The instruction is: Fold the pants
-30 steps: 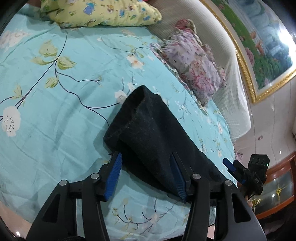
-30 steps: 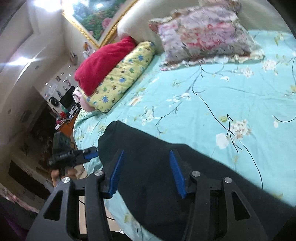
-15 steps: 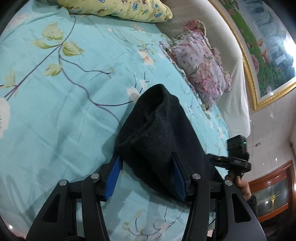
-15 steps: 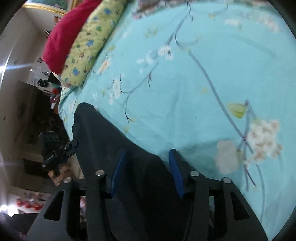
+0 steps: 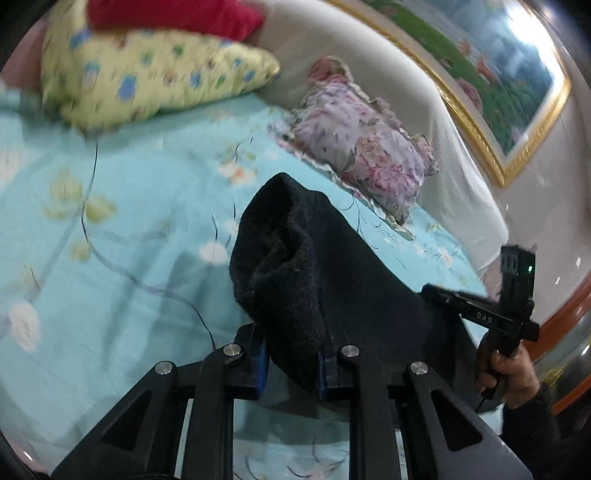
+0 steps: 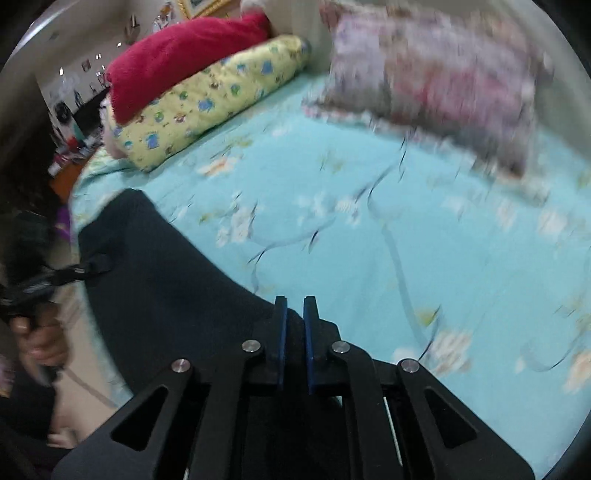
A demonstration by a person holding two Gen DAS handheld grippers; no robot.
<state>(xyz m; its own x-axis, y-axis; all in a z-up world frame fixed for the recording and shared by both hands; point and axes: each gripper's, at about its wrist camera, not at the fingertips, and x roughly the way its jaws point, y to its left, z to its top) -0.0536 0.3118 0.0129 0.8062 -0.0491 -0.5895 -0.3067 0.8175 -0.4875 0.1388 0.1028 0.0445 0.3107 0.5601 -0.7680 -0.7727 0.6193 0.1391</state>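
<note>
The black pants [image 5: 332, 280] lie in a long fold near the bed's front edge, on a turquoise flowered sheet [image 5: 122, 206]. My left gripper [image 5: 291, 354] is shut on the thick fleecy end of the pants, which bulges up between its blue pads. My right gripper [image 6: 293, 325] is shut on the other end of the pants [image 6: 166, 288], with fabric pinched between its pads. The right gripper also shows in the left wrist view [image 5: 480, 314], at the pants' far end. The left gripper shows in the right wrist view [image 6: 62, 275], blurred.
A yellow patterned pillow [image 5: 147, 81] with a red cushion [image 5: 177, 14] on it lies at the head of the bed. A pink flowered pillow [image 5: 362, 147] leans on the pale headboard [image 5: 461, 177]. A gold-framed painting [image 5: 480, 85] hangs above.
Both grippers were open around the pants' ends; both have closed on the fabric. Both views have tilted up toward the pillows, with motion blur.
</note>
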